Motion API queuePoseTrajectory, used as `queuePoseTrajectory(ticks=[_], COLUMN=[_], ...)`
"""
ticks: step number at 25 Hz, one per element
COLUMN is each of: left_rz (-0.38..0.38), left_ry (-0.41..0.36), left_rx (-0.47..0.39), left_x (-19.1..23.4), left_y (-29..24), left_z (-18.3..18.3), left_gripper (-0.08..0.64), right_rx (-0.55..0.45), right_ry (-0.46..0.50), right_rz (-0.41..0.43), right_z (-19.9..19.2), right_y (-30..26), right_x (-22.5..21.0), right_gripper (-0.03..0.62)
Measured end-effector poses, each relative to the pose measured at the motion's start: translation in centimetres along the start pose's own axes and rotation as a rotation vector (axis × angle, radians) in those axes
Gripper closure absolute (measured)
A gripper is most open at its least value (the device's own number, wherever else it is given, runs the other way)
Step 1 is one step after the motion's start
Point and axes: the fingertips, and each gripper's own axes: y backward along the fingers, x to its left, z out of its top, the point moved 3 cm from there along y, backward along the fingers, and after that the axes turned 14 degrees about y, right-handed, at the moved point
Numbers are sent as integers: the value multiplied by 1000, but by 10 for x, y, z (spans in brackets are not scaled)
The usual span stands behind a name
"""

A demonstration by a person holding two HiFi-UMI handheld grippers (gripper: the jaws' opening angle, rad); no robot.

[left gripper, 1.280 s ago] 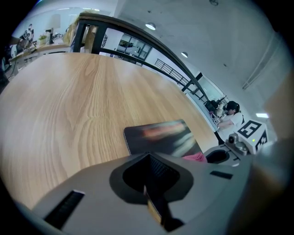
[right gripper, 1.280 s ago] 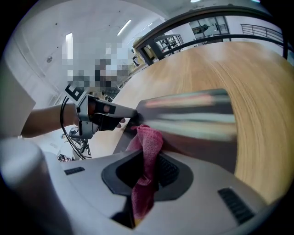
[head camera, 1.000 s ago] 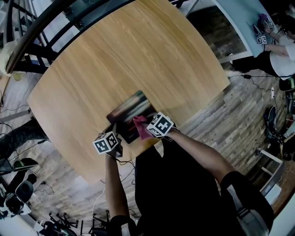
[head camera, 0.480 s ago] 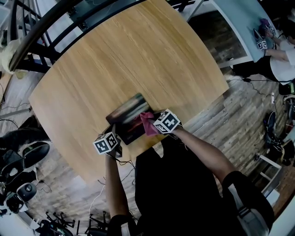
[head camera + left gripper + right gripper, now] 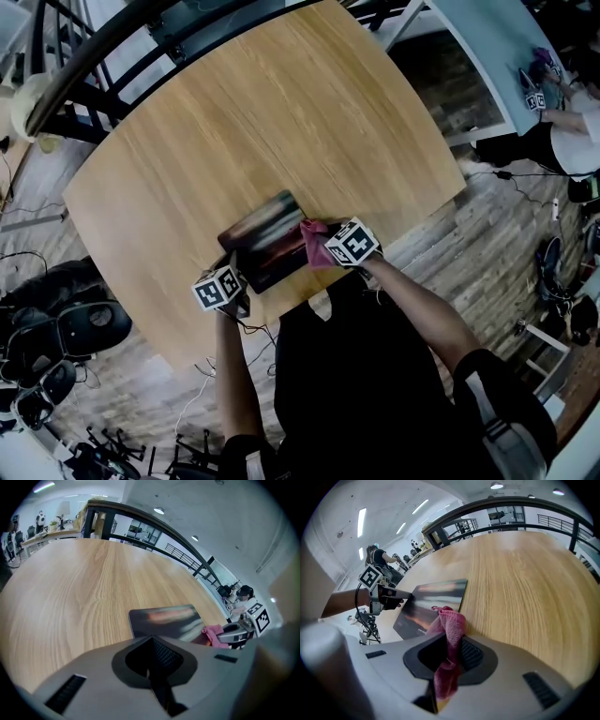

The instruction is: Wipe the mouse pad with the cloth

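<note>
**Q:** What's on the wooden table [image 5: 281, 112]?

**A:** A dark, glossy mouse pad [image 5: 265, 236] with reddish streaks, at the table's near edge.

**Q:** And the grippers?

**A:** The left gripper [image 5: 401, 594] pinches the pad's near corner. The right gripper [image 5: 449, 656] clamps a pink cloth [image 5: 449, 623] resting on the pad's right edge.

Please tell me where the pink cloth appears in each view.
Head view: cloth at the mouse pad's right end.
Left gripper view: cloth right of centre, at the pad's edge.
Right gripper view: cloth centre, clamped in the jaws.
Shared landmark: the mouse pad.
</note>
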Motion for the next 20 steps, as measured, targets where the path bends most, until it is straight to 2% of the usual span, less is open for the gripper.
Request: queuePoseTrajectory(ticks=[6, 9, 13, 17, 20], left_rz=[11, -3, -47, -32, -74], left_ry=[11, 80, 238, 252, 275], left_rx=[-37, -65, -93, -92, -129], left_x=[0, 2, 2, -2, -14], left_y=[-1, -1, -1, 3, 18], left_z=[0, -2, -6, -14, -19], left_gripper=[537, 537, 537, 537, 537], right_rx=[35, 22, -37, -116, -190], right_ry=[99, 100, 116, 137, 158], right_rz=[-91, -130, -181, -214, -230], right_z=[-7, -7, 8, 30, 47], right_y=[8, 18, 37, 56, 74], right_x=[-15, -21, -22, -19, -14], right_gripper=[522, 523, 525, 525, 525])
